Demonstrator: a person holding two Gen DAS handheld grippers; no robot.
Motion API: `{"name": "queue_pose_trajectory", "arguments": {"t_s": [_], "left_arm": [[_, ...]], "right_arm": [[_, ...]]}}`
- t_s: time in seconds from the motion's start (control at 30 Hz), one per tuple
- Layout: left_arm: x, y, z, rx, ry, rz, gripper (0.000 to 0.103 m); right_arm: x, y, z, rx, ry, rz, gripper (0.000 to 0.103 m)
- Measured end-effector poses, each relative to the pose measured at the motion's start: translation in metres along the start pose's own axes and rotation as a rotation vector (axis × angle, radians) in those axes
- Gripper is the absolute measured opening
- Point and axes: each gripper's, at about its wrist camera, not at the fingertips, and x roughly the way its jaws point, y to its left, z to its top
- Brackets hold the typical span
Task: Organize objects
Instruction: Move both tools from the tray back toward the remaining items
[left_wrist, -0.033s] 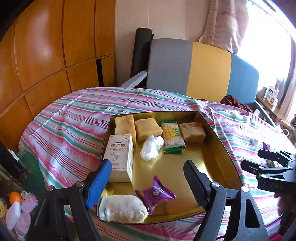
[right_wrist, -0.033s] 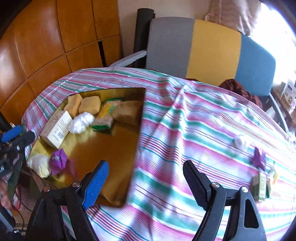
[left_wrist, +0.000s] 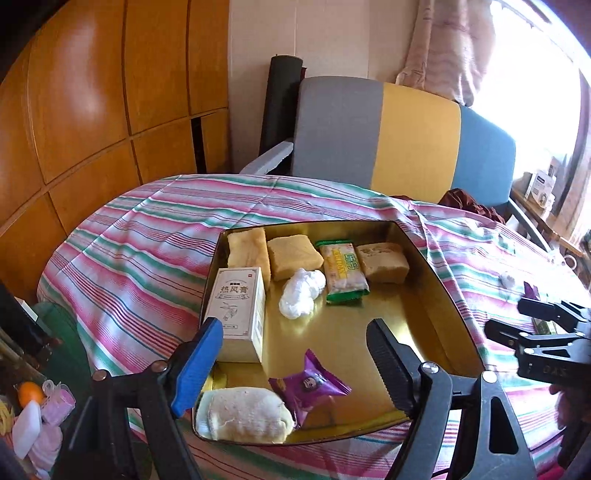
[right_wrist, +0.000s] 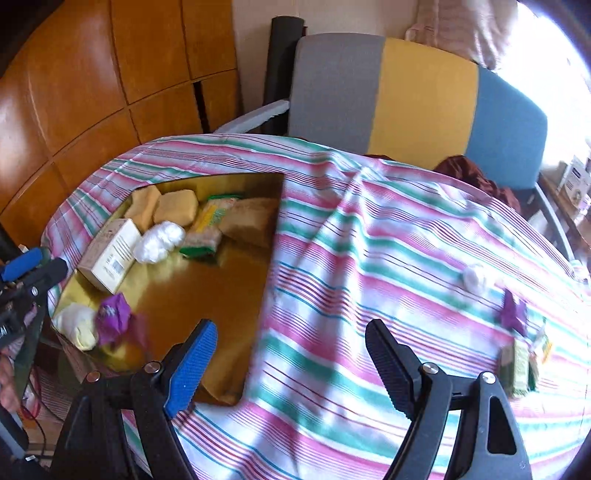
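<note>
From the left wrist view, I had the left gripper (left_wrist: 291, 354) spread wide and empty over the near end of the gold tray (left_wrist: 436, 280). Inside it lay the white box (left_wrist: 238, 306) standing on edge at the left wall, two yellow sponge blocks (left_wrist: 271, 251) and a brown cake (left_wrist: 382, 256) along the far wall, a green-edged snack pack (left_wrist: 343, 273) between them, a crumpled white wad (left_wrist: 301, 297), a purple candy wrapper (left_wrist: 308, 386) and a pale cloth roll (left_wrist: 245, 415) at the near rim. I judged the wrapper light and slick, crinkly enough to slip, so I would pinch it across its puffed middle. The roll looked soft and would squash; the box stiff, best taken by its broad faces.

From the right wrist view, the right gripper (right_wrist: 288, 363) was likewise open with nothing between its fingers, hovering over the striped cloth (right_wrist: 369, 258) just right of the tray. Still loose on the cloth, well apart from the tray, were a white ball (right_wrist: 476, 278), a purple wrapper (right_wrist: 513, 314) and green packets (right_wrist: 521, 365) near the right edge; these I judged light and easy to crush.

Against the earlier frames I saw no difference: both grippers and every item sat in the same places
</note>
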Motion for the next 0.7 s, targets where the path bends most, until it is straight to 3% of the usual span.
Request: {"name": "queue_pose_trajectory", "arguments": {"t_s": [0.17,0.47,0.57,0.7], "left_arm": [[-0.001,-0.013,-0.002,0.029,0.007,-0.007,0.081],[0.000,-0.041,-0.002,0.105,0.015,-0.021,0.082],[0.001,-0.055,0.000,0.136,0.016,-0.026,0.084],[0.003,-0.074,0.003,0.178,0.020,-0.040,0.087]], "right_arm": [[-0.015,-0.041,-0.015,0.045,0.001,-0.071,0.084],[-0.043,-0.148,-0.041,0.180,0.000,-0.309,0.084],[-0.049,-0.188,-0.056,0.289,-0.006,-0.375,0.084],[-0.044,-0.229,-0.077,0.489,0.028,-0.363,0.084]]}}
